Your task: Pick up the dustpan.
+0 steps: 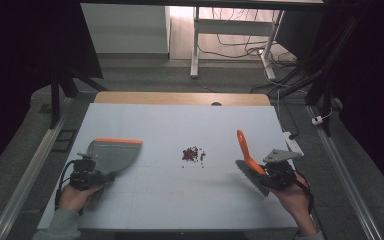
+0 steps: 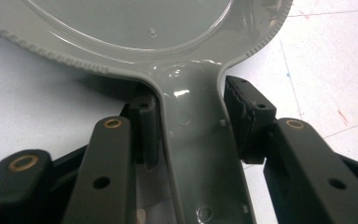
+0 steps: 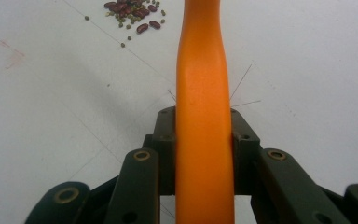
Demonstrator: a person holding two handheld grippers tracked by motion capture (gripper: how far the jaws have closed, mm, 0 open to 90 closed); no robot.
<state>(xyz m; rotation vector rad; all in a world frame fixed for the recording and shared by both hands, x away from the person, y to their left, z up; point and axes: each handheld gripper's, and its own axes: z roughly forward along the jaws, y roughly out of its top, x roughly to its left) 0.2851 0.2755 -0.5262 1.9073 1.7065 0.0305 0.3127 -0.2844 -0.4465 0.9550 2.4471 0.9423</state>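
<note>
A grey dustpan [image 1: 112,152] with an orange front lip lies on the left of the white table [image 1: 180,200]. My left gripper [image 1: 87,176] is shut on its handle. In the left gripper view both pads [image 2: 247,116] press the grey dustpan handle [image 2: 193,140], between the left gripper [image 2: 191,116] fingertips. A small heap of red and green beans [image 1: 193,154] sits mid-table. At the right, my right gripper [image 1: 276,172] is shut on a brush [image 1: 245,150] with an orange handle and grey bristles. The brush handle [image 3: 203,84] runs up between the right gripper [image 3: 204,135] jaws, toward the beans [image 3: 133,11].
A white power strip [image 1: 293,142] lies at the table's right edge. A wooden strip [image 1: 180,98] borders the far edge. Metal rails run along both sides of the table, and desk legs with cables stand beyond it.
</note>
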